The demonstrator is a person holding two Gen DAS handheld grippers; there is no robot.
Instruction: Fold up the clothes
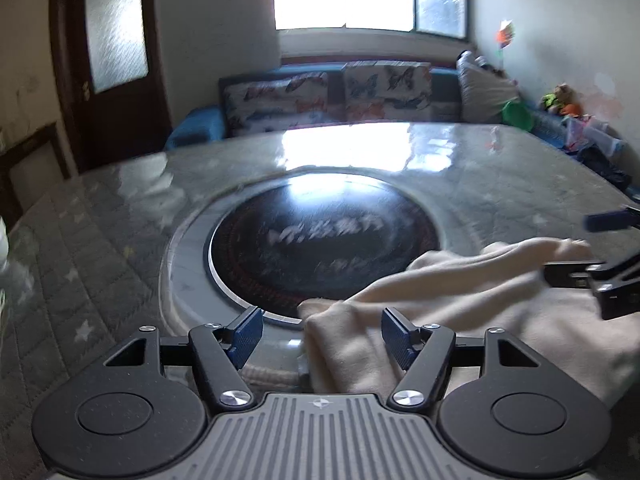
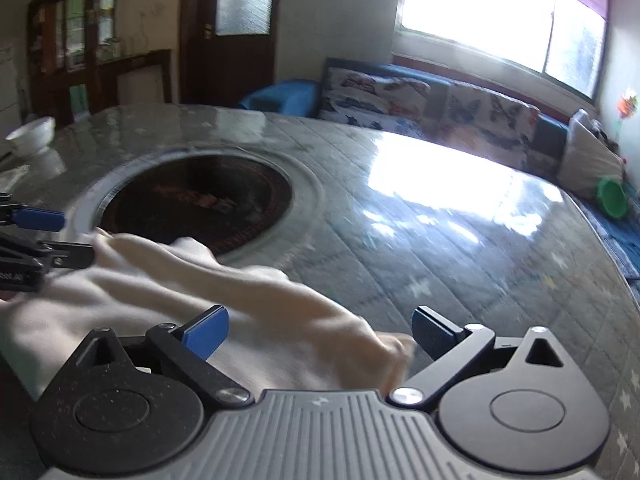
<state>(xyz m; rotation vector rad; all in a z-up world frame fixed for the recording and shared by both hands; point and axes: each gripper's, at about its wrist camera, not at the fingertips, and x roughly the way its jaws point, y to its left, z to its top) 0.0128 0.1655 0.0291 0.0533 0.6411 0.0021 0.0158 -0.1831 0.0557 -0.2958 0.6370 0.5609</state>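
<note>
On the table's dark disc, blurred, unreadable white writing

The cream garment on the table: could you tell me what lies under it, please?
Under the cream garment you can see the glossy quilted table cover and the near rim of the dark round inset, which its edge overlaps. Whatever lies beneath the bunched cloth nearer the cameras is covered.
</note>
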